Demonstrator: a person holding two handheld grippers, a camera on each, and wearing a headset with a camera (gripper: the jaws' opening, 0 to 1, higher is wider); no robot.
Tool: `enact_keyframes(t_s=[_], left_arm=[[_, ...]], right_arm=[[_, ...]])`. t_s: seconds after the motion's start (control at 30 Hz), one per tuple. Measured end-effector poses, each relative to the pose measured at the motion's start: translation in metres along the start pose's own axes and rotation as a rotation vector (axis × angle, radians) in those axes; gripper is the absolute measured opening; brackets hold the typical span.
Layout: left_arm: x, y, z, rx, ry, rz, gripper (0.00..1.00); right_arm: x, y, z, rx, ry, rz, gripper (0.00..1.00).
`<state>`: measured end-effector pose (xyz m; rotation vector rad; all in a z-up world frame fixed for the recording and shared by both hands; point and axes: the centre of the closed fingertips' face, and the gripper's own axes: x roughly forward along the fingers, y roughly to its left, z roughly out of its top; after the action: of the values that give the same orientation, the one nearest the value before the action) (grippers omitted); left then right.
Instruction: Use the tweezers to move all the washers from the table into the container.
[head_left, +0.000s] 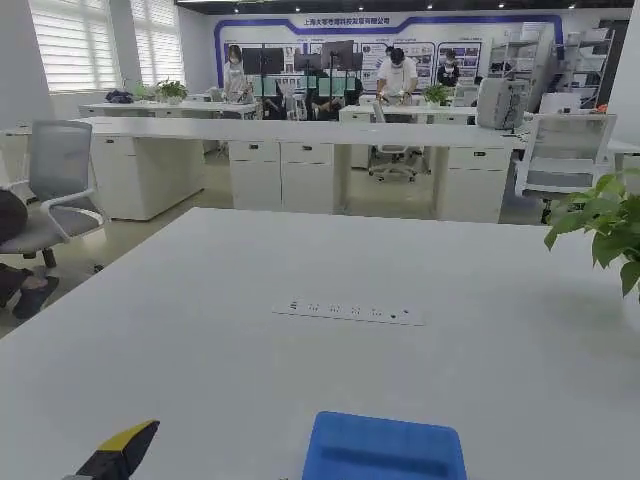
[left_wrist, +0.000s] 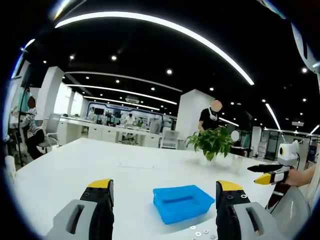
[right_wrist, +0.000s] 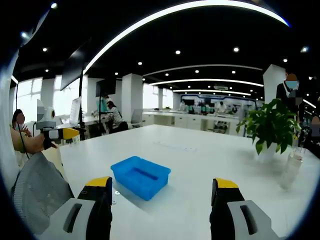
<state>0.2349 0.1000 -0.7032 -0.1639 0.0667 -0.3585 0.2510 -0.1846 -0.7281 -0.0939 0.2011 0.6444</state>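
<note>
Big white bench (head_left: 200, 330), loads of open room beyond the blue container (right_wrist: 129, 185). It sits near the front edge with just its bare blue floor showing. A few washers (left_wrist: 199, 233) lie loose on the bench right beside it. Left tongs (left_wrist: 165, 185) and right tongs (right_wrist: 160, 182) are both spread wide, gripping nothing.

Broad bare table (head_left: 200, 350) surface is left open on every side of the blue container (head_left: 385, 450). A low socket strip (head_left: 350, 312) is set well beyond it. The right edge is crowded by a potted plant (head_left: 605, 225). Small washers (left_wrist: 200, 232) are scattered just beside the container.
</note>
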Motion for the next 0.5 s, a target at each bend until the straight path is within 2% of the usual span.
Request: enact_keyframes(t_s=[0.5], left_arm=[[-0.0009, 0.0018, -0.0015, 0.003, 0.005, 0.000, 0.83]], right_arm=[[0.0002, -0.0008, -0.0008, 0.000, 0.002, -0.003, 0.80]])
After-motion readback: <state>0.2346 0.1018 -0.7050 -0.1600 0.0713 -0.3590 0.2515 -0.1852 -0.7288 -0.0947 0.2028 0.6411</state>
